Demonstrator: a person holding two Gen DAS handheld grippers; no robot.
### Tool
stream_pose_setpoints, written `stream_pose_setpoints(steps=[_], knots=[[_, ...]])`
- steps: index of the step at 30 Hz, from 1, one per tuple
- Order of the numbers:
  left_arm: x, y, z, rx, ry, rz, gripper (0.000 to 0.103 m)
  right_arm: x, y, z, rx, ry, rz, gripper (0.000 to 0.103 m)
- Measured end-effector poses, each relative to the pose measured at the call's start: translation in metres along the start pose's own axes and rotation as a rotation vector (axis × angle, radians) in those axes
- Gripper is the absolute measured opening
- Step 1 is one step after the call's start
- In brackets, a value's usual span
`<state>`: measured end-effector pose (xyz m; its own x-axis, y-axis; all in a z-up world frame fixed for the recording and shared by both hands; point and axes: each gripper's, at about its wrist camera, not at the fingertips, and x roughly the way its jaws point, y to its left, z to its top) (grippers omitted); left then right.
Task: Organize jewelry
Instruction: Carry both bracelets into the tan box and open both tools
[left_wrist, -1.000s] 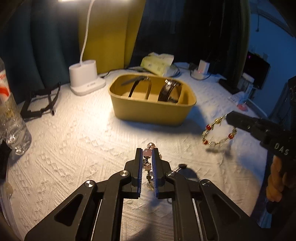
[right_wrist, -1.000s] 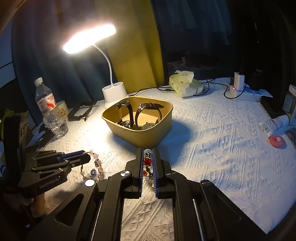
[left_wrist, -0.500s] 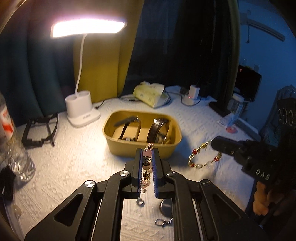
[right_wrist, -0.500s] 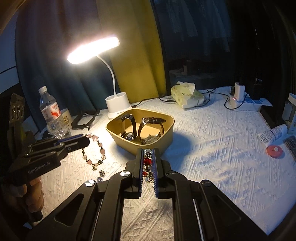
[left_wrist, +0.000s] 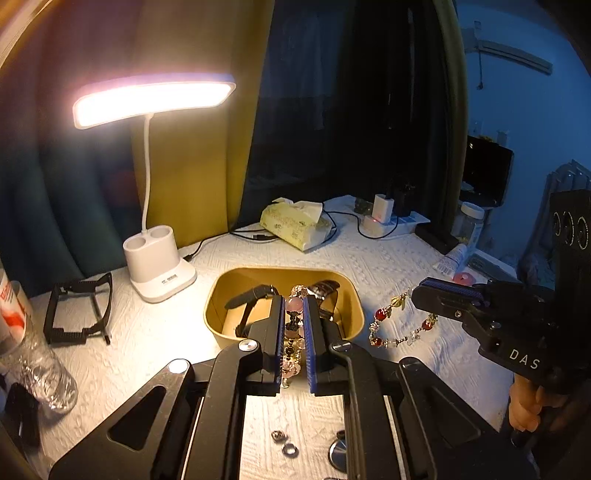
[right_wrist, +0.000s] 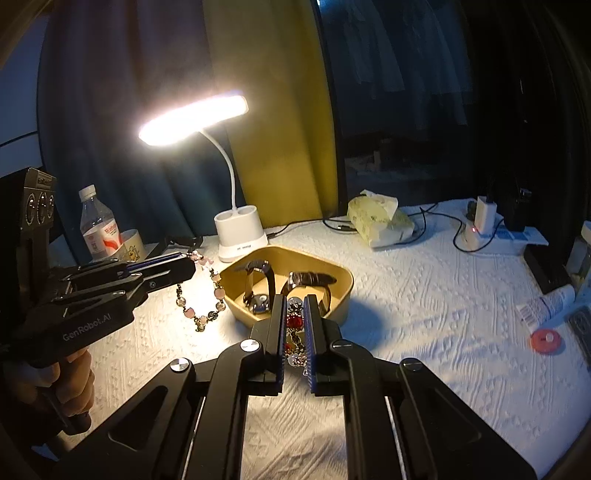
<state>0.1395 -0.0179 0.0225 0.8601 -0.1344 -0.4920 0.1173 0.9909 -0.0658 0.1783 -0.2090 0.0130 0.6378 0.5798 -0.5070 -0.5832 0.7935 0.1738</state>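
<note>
**2 bracelets in the air, both bound for the box**

While the yellow box (left_wrist: 284, 334) already holds 2 watches (right_wrist: 258, 280) standing on their straps, I judge the job roughly half done: the watches are stowed, the bracelets are not.

My left gripper (left_wrist: 294, 332) is clamped on the pink bead bracelet (right_wrist: 205, 295), which dangles clear of the white cloth (right_wrist: 424, 295) just left of the box, near its rim. My right gripper (right_wrist: 294, 332) is pinched on the red and gold bracelet (left_wrist: 400, 325), which hangs just right of the box, also off the cloth. Neither piece is over the box's opening yet, as far as I can tell.

Left to do, in my view: carry each bracelet above the box, lower it beside the watches, and let go. On the cloth on my side of the box, below my left gripper, lie 2 small rings (left_wrist: 284, 443) and a round metal piece (left_wrist: 338, 452), partly hidden by the gripper; those look like later pickups.

Behind the box stand the lamp (left_wrist: 159, 269) and a tissue pack (left_wrist: 295, 225), neither in my way.
</note>
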Motion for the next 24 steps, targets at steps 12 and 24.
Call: stream_pose_setpoints(steps=[12, 24], knots=[[0.028, 0.016, 0.008, -0.036, 0.008, -0.011, 0.011, 0.025, 0.000, 0.016, -0.014, -0.014, 0.029, 0.009], [0.061, 0.028, 0.006, -0.079, 0.079, -0.043, 0.011, 0.065, -0.001, 0.017, -0.011, 0.034, 0.086, 0.009]])
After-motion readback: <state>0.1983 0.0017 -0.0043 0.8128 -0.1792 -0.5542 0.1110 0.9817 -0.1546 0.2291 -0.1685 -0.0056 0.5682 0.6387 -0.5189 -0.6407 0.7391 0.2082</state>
